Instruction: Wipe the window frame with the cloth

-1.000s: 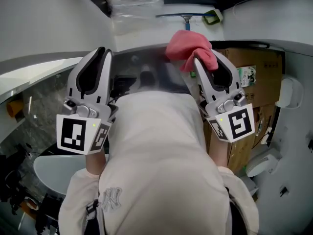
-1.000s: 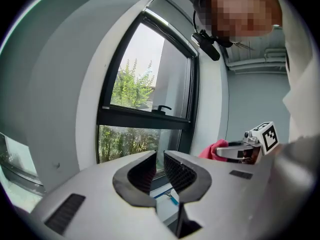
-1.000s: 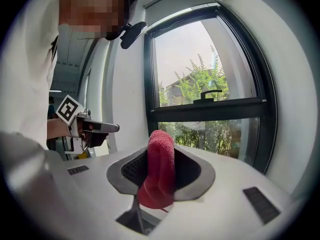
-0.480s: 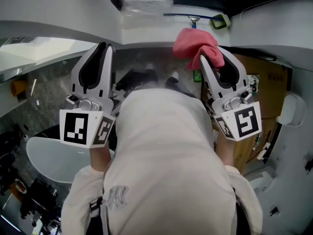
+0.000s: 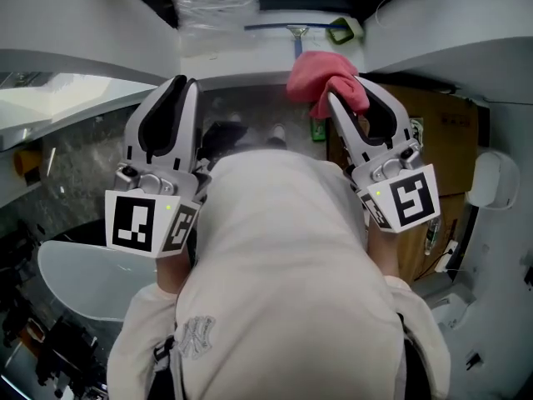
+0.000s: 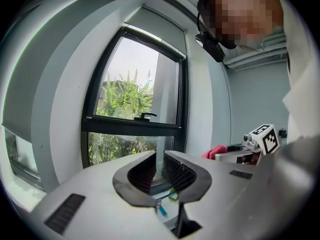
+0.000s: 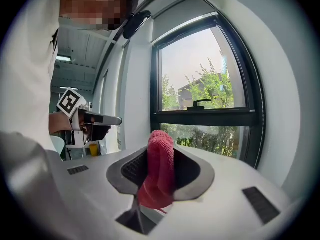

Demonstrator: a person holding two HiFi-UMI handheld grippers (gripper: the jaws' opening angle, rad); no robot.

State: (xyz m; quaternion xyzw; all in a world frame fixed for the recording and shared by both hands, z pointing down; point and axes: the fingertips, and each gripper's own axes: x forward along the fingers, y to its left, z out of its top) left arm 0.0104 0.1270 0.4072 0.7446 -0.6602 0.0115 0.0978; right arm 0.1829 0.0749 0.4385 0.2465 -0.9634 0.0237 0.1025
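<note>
Room: white walls and a deep white reveal. The window frame (image 7: 205,116) is black, with a lever handle on its crossbar; there is glass above and below, and greenery outside.

Cloth (image 7: 159,169): pink-red looped terry, bunched into a soft wad. It is clamped between the ribbed black pads of the right tool (image 7: 160,154), bulging past the tips and hanging below them. It is held in the air, short of the frame.

Left tool (image 6: 159,159): white shell, black ribbed pads, jaws a narrow gap apart with nothing between them. It is held left of the right tool, about level with it.

Cardboard box (image 5: 450,132): brown, low at right.
</note>
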